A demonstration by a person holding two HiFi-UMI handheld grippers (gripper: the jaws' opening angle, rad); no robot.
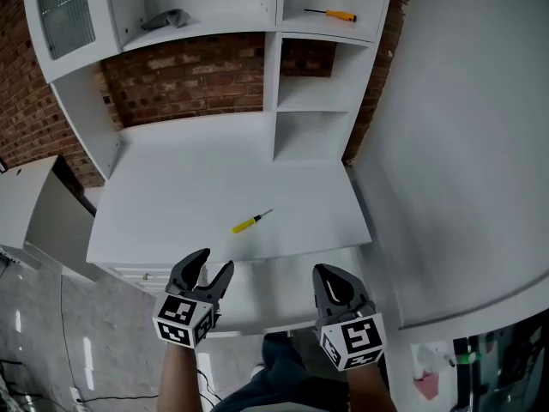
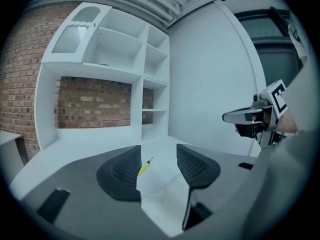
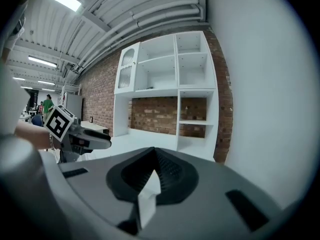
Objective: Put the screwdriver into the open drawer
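A yellow-handled screwdriver lies near the front of the white desk top. My left gripper hovers just short of the desk's front edge, open and empty. In the left gripper view the screwdriver shows far ahead in the gap of the left gripper. My right gripper hangs to the right over the pulled-out drawer, shut with nothing in it. In the right gripper view the right gripper has its pads together.
A white hutch with shelves stands at the desk's back. An orange-handled screwdriver lies on its upper right shelf and a grey object on the upper left one. A white wall panel bounds the right, and a white cabinet stands left.
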